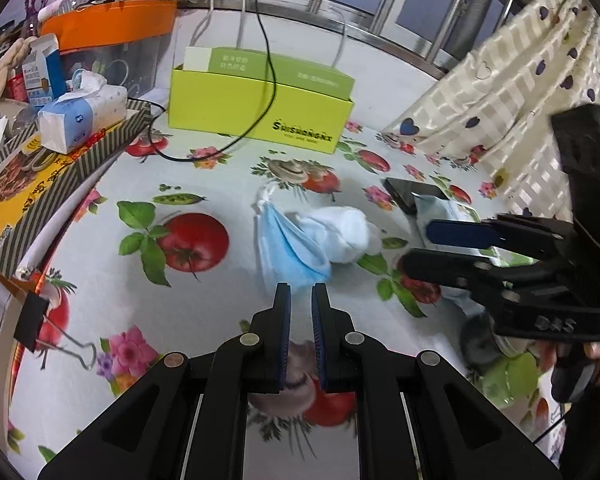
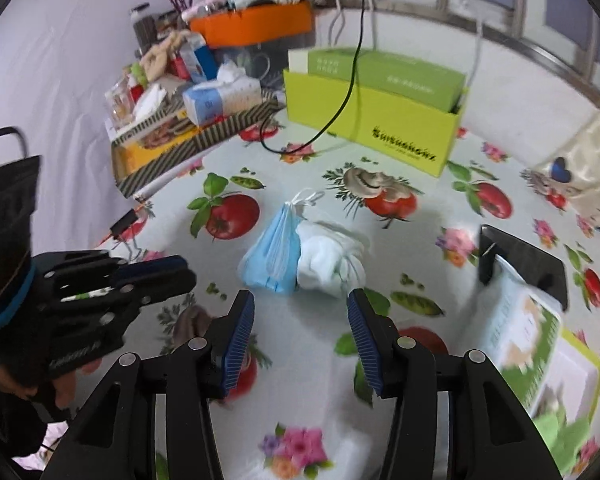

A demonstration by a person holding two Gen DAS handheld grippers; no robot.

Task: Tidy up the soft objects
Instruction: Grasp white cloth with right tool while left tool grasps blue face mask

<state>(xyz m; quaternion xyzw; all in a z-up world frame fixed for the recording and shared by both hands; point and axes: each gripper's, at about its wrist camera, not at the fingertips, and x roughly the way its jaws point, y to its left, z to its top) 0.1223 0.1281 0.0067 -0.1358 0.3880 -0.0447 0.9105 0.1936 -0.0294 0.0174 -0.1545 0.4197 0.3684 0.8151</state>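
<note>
masks [image 1: 284, 248] in a blue bundle touch the white cloth [image 1: 340, 236], just ahead of your left gripper [image 1: 301, 294], jaws nearly shut, empty. your right gripper [image 2: 301, 304] gapes wide, empty, cloth just beyond.

A wide-open right gripper [image 2: 301, 312] hovers over a fruit-patterned tablecloth [image 2: 300, 380]. Just ahead, a blue face mask [image 2: 271, 254] lies touching a white sock [image 2: 330, 258]. The left gripper [image 2: 180, 274] sits at left, a green box [image 2: 374, 120] behind.
</note>
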